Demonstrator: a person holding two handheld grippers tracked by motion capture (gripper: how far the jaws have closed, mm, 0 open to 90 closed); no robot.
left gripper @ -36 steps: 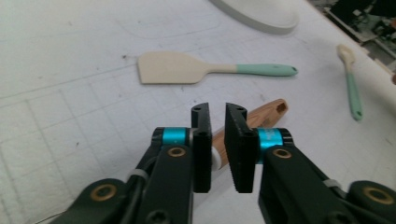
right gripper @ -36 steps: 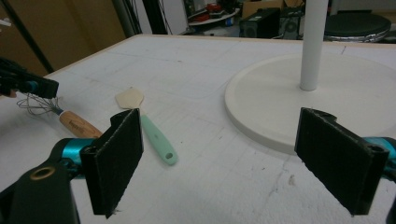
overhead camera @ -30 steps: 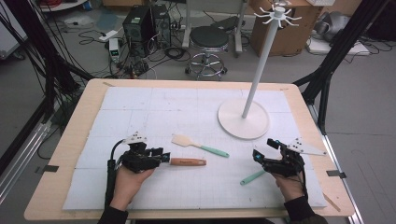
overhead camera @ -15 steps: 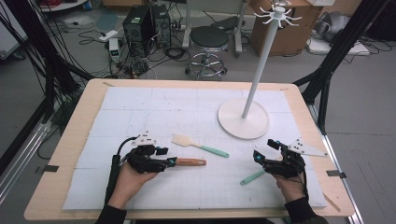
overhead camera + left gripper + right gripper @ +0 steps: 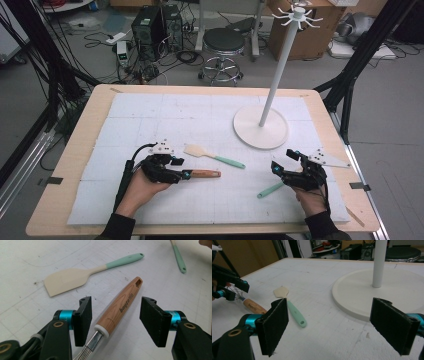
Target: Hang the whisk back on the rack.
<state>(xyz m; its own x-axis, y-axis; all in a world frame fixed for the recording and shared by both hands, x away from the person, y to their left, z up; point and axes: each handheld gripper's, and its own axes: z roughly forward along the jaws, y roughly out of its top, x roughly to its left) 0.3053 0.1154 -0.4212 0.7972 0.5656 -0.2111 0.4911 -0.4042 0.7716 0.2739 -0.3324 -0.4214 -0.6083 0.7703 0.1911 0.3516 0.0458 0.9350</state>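
A: What is the largest thing there?

B: The wide wooden surface (image 5: 90,130) under a white gridded mat (image 5: 150,115); on it, towards the far right, a white stand with a round base and a tall pole (image 5: 260,127).

A: And the utensils?

B: A cream silicone spatula with a mint-green handle (image 5: 212,156) lies near the middle; just nearer the person lies a whisk with a light wooden handle (image 5: 120,306); a second mint-green handle (image 5: 270,190) lies just beside the right claw (image 5: 281,162).

A: How do the claws stand?

B: The left claw (image 5: 115,317) has just been opening; its jaws stand apart on either side of the whisk's handle, which lies between them with a clear gap to the right pad; whether the left pad touches it I cannot tell; the right claw's jaws stand wide apart with nothing between them, facing the stand's base.
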